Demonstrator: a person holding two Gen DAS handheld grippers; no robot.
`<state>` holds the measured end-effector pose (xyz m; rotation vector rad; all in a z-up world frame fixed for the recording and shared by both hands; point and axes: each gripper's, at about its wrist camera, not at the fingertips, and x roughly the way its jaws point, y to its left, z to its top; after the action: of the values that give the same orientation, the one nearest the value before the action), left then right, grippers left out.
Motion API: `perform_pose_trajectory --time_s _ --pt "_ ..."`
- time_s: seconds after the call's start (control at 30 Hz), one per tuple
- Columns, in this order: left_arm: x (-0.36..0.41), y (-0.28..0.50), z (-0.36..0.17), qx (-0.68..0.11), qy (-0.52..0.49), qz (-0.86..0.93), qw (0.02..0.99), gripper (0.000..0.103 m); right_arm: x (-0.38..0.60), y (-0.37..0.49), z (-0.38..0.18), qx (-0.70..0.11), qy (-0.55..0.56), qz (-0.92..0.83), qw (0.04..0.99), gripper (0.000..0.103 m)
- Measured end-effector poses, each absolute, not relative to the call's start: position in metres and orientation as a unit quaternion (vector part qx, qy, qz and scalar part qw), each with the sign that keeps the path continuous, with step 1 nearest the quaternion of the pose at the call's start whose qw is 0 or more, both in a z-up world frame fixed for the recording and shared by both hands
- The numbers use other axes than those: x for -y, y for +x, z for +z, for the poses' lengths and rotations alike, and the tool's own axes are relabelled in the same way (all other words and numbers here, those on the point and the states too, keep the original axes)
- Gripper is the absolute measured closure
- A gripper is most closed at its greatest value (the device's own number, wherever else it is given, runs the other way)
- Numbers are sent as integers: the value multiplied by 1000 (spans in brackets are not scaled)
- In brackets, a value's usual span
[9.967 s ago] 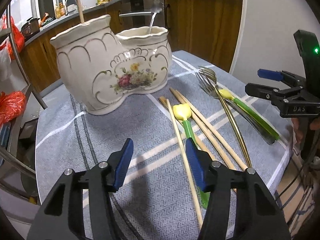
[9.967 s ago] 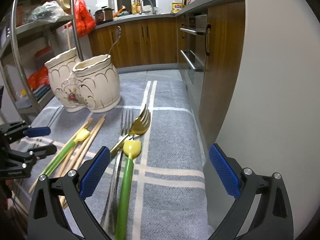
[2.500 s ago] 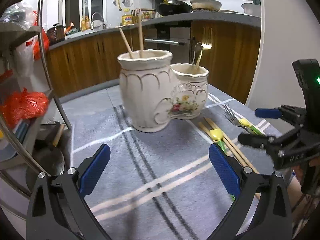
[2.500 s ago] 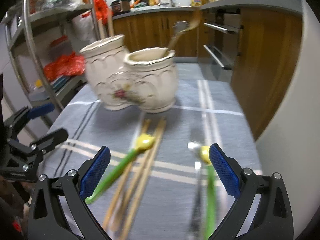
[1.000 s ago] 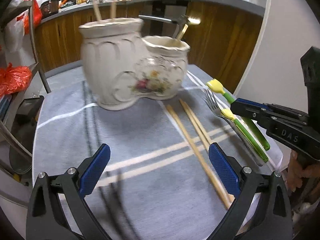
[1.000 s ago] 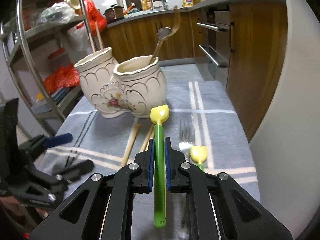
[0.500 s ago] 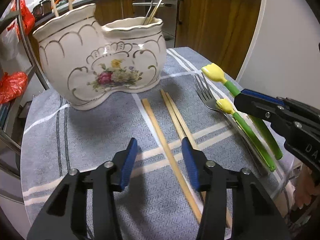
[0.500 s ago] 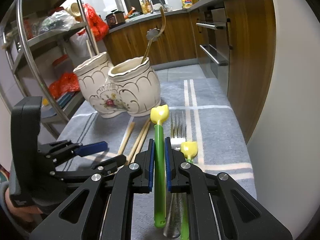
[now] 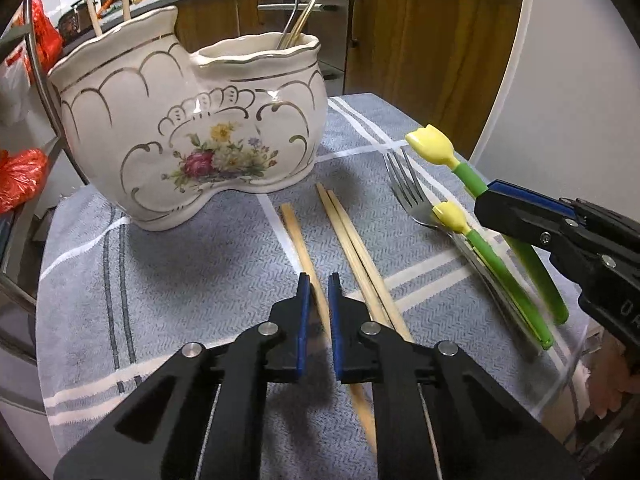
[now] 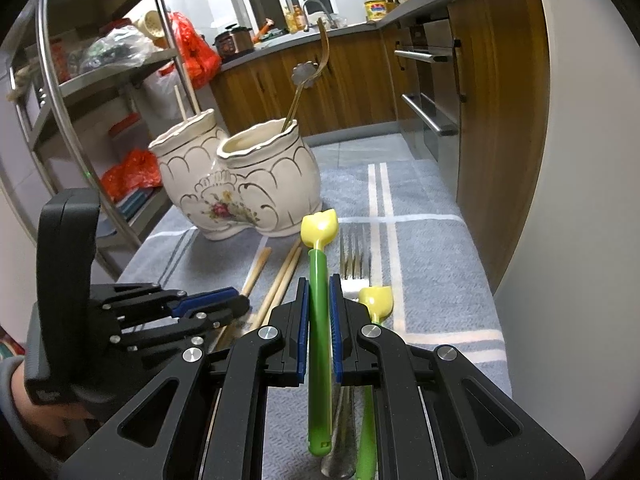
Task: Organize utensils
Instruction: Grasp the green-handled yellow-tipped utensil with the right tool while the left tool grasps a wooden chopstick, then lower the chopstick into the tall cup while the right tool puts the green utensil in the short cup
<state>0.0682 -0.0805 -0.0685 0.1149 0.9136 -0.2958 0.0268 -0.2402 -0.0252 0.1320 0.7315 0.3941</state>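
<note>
Left wrist view. Left gripper (image 9: 316, 292): jaws closing on a single pale wooden chopstick (image 9: 301, 248), which lies between the pads on the grey striped cloth (image 9: 180, 272); whether the pads already press on it cannot be told. Long axis runs away from the camera toward the white double-pot ceramic holder with floral print (image 9: 192, 136). Two further wooden chopsticks (image 9: 352, 240) are laid just beside, parallel. A steel fork (image 9: 404, 188) and a green-handled utensil with a yellow tulip tip (image 9: 492, 256) lie to the right.

Right wrist view. Right gripper (image 10: 319, 292): clamped on a second green tulip-tipped utensil (image 10: 319, 300), held mid-handle and raised off the cloth, tip pointing toward the holder. Judged light, rigid, smooth plastic; a mid-handle hold suits it. The chopstick is judged light, stiff and thin, prone to rolling.
</note>
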Motion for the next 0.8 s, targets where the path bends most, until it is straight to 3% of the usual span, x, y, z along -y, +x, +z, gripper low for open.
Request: perform_pose_trajectory --time_s 0.4,0.8 --pt "38 44 -45 -390 52 -190 900 97 234 24 -20 -343 59 196 917 92" --pt "-3 14 0 -241 26 -237 941 97 219 33 10 -288 55 218 931 92"
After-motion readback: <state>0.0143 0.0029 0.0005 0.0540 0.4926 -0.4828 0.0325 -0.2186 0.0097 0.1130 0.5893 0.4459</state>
